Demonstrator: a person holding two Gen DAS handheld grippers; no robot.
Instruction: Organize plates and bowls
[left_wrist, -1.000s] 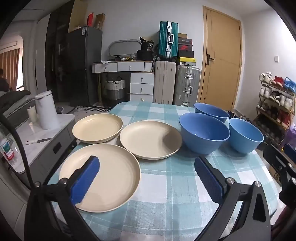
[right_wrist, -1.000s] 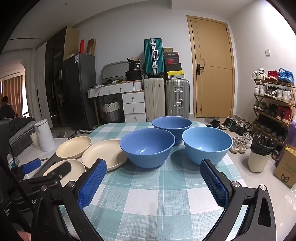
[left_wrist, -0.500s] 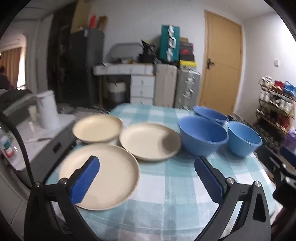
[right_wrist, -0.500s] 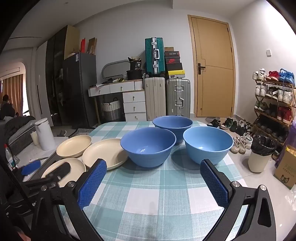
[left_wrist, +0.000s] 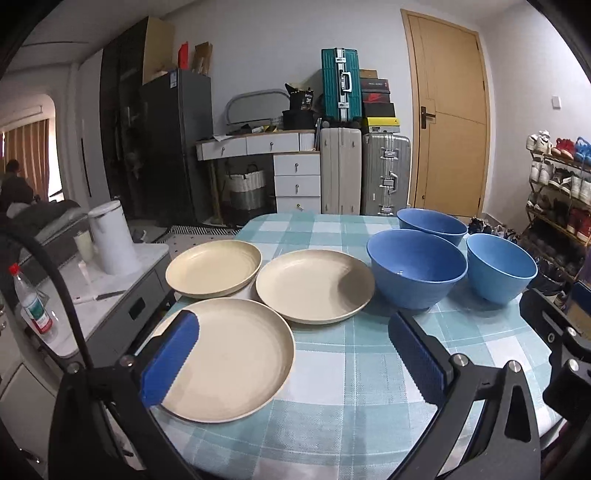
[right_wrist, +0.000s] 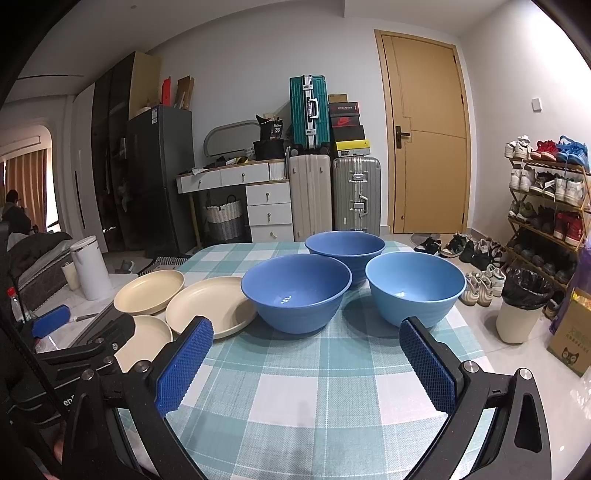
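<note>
Three cream plates lie on the checked tablecloth: a near plate (left_wrist: 229, 358), a middle plate (left_wrist: 314, 284) and a far left plate (left_wrist: 212, 267). Three blue bowls stand to their right: a dark one (left_wrist: 415, 267), a lighter one (left_wrist: 500, 267) and a far one (left_wrist: 432, 221). My left gripper (left_wrist: 291, 362) is open and empty; its left pad overlaps the near plate's left rim in view. My right gripper (right_wrist: 306, 369) is open and empty, short of the dark bowl (right_wrist: 295, 291) and lighter bowl (right_wrist: 415, 288). The plates also show in the right wrist view (right_wrist: 210, 302).
A grey side cabinet (left_wrist: 110, 295) with a white kettle (left_wrist: 112, 238) and a bottle (left_wrist: 31, 299) stands left of the table. Suitcases (left_wrist: 384, 173), drawers, a door, a shoe rack (right_wrist: 546, 206) and a bin (right_wrist: 517, 310) lie beyond.
My left gripper has shifted slightly, so the plates and bowls sit a little lower in its view. My right gripper has barely moved. Both stay open.
</note>
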